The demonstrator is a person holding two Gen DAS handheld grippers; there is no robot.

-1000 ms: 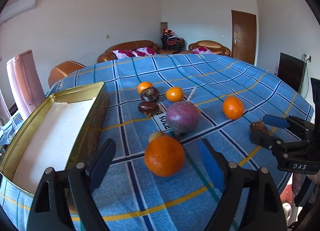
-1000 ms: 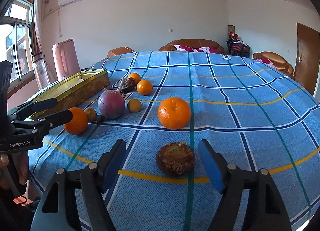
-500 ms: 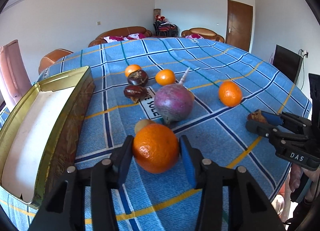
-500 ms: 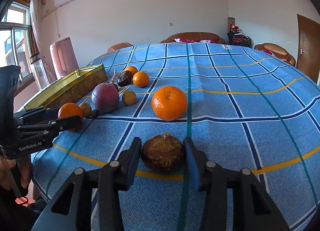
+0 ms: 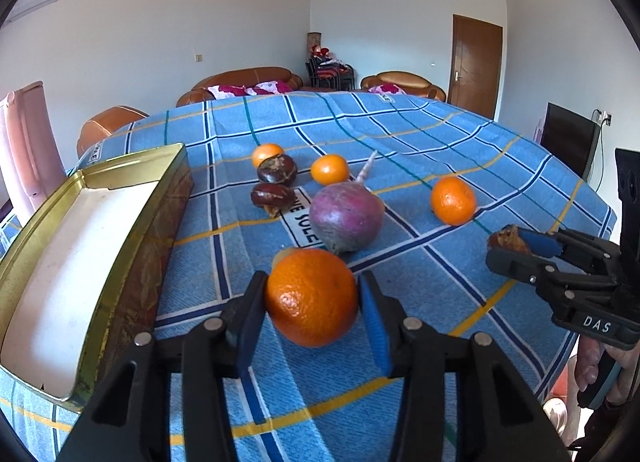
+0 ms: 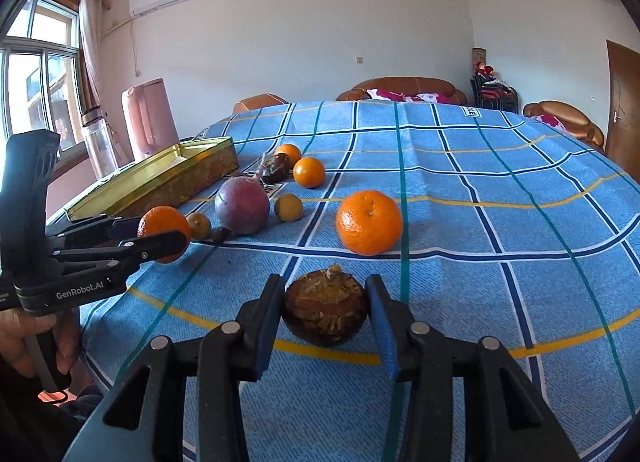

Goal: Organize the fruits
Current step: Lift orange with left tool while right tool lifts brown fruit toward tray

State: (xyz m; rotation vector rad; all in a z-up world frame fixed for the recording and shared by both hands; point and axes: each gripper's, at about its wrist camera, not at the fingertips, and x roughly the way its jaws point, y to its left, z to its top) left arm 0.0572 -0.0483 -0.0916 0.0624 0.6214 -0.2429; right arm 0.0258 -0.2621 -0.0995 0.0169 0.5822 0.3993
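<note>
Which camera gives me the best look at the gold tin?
The left wrist view: the tin sits close at the left edge, and you look down into it onto its pale floor. The right wrist view shows the tin farther off, side-on: only the rim and patterned wall, not the inside.

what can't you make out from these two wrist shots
- Near end of the gold rectangular tin: cut off by the left wrist view's edge.
- Small yellowish round fruit: mostly hidden behind the big orange mandarin, left wrist view.
- Underside of the dark brown shrivelled round fruit: hidden, right wrist view.
</note>
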